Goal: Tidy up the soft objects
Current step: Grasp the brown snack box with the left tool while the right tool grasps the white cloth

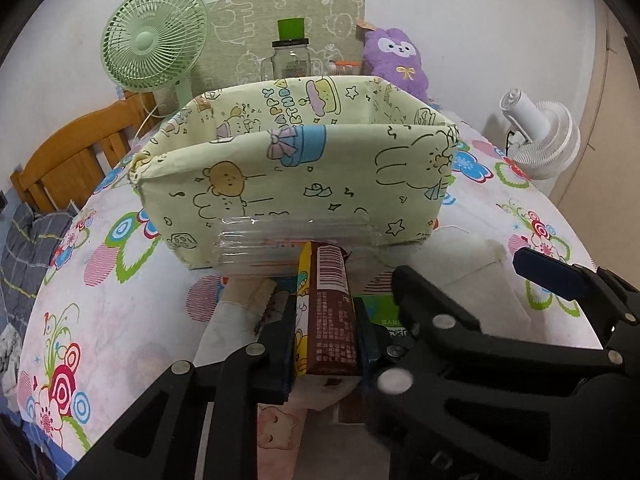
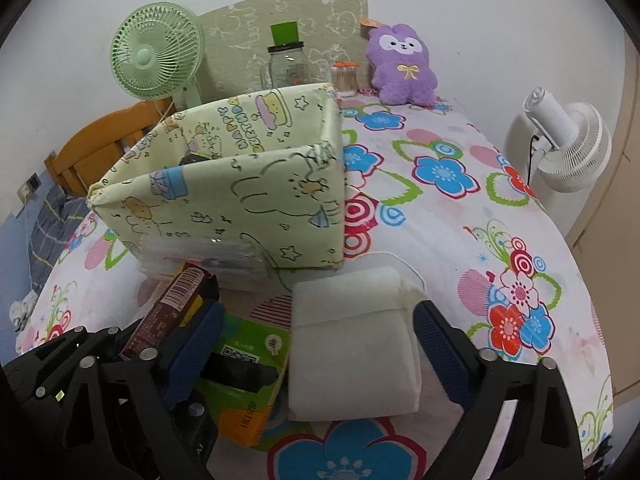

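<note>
Pale green fabric printed with cartoon bears and rabbits covers the open storage box (image 1: 296,176) at the centre of the left wrist view, set on a flowered tablecloth (image 2: 500,240); low in that frame the left gripper (image 1: 324,332) is pinched tight on a brown-and-yellow snack packet (image 1: 330,312), held on edge just in front of the box's near wall; in the right wrist view the right gripper (image 2: 316,344) stands spread wide around a folded white cloth pad (image 2: 352,344), its blue pads (image 2: 444,352) to either side and not pressing it; a green packet (image 2: 244,376) lies flat at lower left, just beside the pad; a purple plush toy (image 2: 404,64) sits upper right against the wall, a green fan (image 2: 156,56) upper left, a glass jar (image 2: 286,62) between them.
</note>
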A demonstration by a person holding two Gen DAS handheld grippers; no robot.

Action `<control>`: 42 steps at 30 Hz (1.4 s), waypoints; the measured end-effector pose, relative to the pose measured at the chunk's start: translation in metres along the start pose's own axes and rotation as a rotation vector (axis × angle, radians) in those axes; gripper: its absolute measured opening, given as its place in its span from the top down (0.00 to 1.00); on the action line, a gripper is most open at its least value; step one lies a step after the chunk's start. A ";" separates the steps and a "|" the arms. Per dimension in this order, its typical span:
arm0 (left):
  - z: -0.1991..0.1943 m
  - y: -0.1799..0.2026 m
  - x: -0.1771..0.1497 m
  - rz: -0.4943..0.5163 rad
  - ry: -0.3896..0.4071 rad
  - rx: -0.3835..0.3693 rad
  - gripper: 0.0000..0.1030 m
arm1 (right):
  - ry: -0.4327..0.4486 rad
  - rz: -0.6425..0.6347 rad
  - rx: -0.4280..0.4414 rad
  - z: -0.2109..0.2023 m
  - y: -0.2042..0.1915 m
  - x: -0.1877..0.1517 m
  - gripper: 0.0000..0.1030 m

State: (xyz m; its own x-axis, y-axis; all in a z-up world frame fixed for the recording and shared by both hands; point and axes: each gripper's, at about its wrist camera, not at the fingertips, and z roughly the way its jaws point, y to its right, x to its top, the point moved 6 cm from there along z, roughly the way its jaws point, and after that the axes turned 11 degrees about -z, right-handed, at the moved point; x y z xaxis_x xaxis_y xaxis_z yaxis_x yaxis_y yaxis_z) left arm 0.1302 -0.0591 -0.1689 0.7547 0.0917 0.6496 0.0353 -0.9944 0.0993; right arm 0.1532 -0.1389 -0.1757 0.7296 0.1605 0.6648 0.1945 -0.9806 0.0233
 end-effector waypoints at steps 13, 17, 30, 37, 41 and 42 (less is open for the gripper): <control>0.010 0.014 -0.001 0.045 -0.002 0.067 0.78 | -0.067 0.097 0.019 0.018 0.027 -0.014 0.29; 0.011 0.015 -0.001 0.055 -0.001 0.081 0.78 | -0.062 0.094 0.019 0.018 0.025 -0.014 0.36; 0.005 0.014 0.001 0.049 0.008 0.071 0.78 | -0.045 0.084 -0.003 0.010 0.022 -0.011 0.74; -0.008 0.012 0.005 0.034 0.032 0.051 0.79 | -0.018 0.071 -0.006 -0.004 0.017 -0.005 0.78; -0.018 0.010 0.008 0.021 0.048 0.035 0.79 | 0.004 0.062 -0.006 -0.015 0.012 0.000 0.78; -0.021 0.009 0.008 0.017 0.053 0.031 0.80 | 0.010 0.059 -0.006 -0.018 0.011 0.002 0.78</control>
State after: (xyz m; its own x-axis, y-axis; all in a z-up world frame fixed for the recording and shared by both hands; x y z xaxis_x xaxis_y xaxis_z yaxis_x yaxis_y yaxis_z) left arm 0.1232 -0.0665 -0.1468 0.7198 0.0768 0.6899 0.0439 -0.9969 0.0651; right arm 0.1447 -0.1515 -0.1608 0.7328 0.1012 0.6729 0.1475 -0.9890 -0.0119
